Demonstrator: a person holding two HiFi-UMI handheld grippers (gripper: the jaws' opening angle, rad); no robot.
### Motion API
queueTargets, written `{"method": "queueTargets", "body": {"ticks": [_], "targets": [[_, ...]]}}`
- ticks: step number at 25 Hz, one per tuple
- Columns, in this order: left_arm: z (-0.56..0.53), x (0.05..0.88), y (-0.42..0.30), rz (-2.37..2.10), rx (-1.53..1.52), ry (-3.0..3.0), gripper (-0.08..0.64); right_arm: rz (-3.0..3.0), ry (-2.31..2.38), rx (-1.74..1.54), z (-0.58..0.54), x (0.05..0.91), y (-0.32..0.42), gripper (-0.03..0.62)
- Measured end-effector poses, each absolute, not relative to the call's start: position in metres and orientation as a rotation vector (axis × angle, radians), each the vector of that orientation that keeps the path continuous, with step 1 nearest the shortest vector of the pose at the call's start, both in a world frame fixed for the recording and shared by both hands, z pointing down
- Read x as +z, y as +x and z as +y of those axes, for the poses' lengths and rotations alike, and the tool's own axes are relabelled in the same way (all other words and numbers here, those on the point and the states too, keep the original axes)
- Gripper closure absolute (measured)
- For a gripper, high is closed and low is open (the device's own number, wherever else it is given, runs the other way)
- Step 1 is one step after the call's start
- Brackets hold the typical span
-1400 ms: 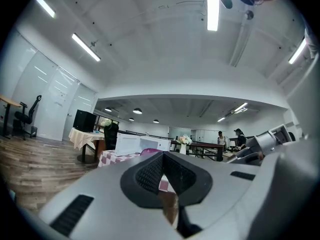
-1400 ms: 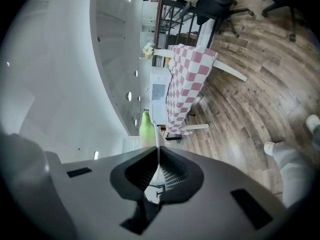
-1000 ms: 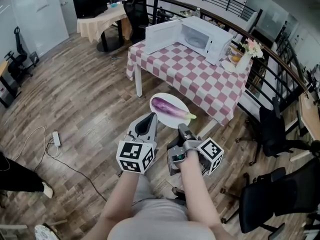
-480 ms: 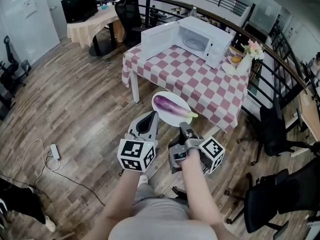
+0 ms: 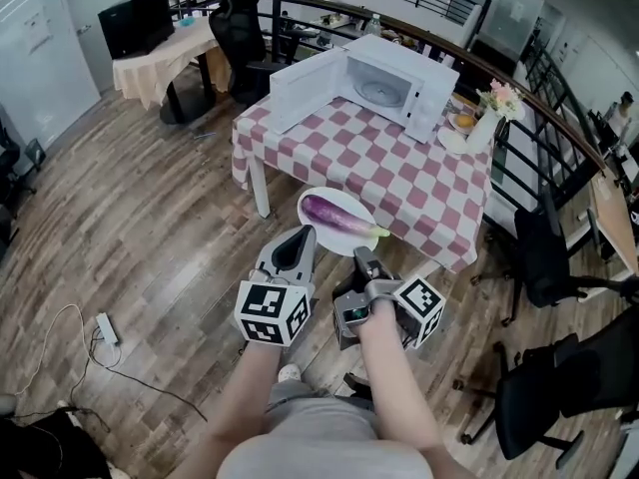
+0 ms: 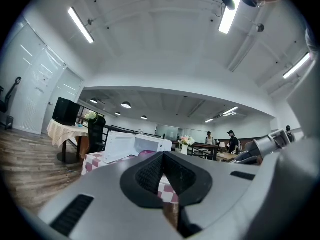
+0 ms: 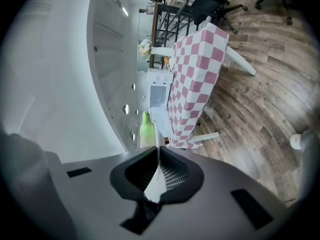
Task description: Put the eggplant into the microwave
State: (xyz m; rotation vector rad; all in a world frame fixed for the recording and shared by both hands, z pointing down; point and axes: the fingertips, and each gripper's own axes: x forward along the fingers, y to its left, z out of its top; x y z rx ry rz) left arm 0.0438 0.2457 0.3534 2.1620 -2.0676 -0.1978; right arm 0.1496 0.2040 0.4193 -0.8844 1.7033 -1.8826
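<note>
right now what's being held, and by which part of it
The right gripper is clamped on the near rim of the white plate that carries the eggplant. The left gripper is shut with nothing between its jaws.

Open-plan office, swivel chairs (image 5: 547,255), monitor (image 5: 135,20), ceiling strip lights (image 6: 80,25), wood floor (image 5: 130,218)

Plate (image 5: 349,200) near rim hidden behind right hand-held gripper (image 5: 361,257); right gripper view: eggplant (image 7: 145,126) perhaps stem only showing.
</note>
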Motion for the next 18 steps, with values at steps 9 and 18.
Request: {"method": "queueTargets", "body": {"ticks": [9, 18], "targets": [[0.220, 0.355, 0.014, -2.025, -0.175, 2.211, 0.557, 1.672, -0.905, -1.842, 0.177, 0.420, 0.123, 0.557], [0.189, 0.359, 0.005, -1.987, -0.165, 2.241, 0.557, 1.654, -0.926, -1.838, 0.157, 0.428, 0.113, 0.557]]}}
